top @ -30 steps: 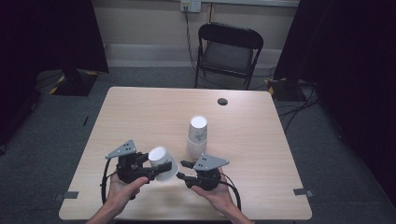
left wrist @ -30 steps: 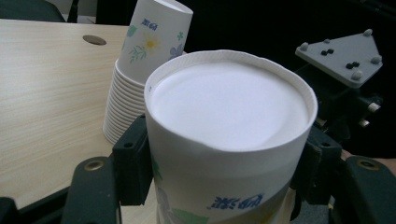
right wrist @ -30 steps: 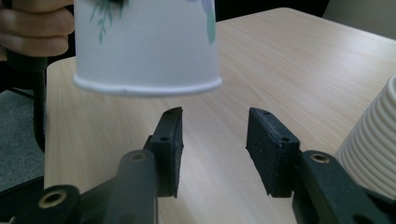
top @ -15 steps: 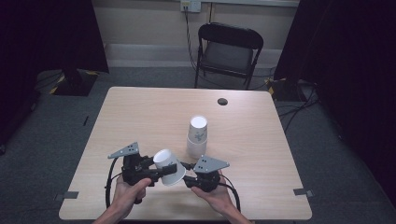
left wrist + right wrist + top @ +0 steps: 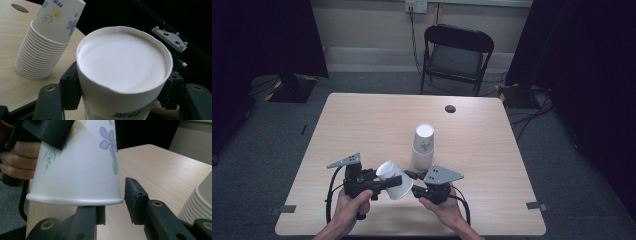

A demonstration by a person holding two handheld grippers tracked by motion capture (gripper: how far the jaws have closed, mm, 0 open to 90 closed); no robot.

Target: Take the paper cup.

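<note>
The left gripper [image 5: 379,183] squeezes 1 light, thin paper cup [image 5: 395,180] near its base; it dents easily. The right gripper [image 5: 113,213], at 3 o'clock, has been closing on the rim, 1 jaw inside, not yet pinching

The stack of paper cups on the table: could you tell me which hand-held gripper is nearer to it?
Right. The right hand-held gripper sits just in front of the stack of paper cups; the left hand-held gripper, gripping a single paper cup, is farther left.
</note>
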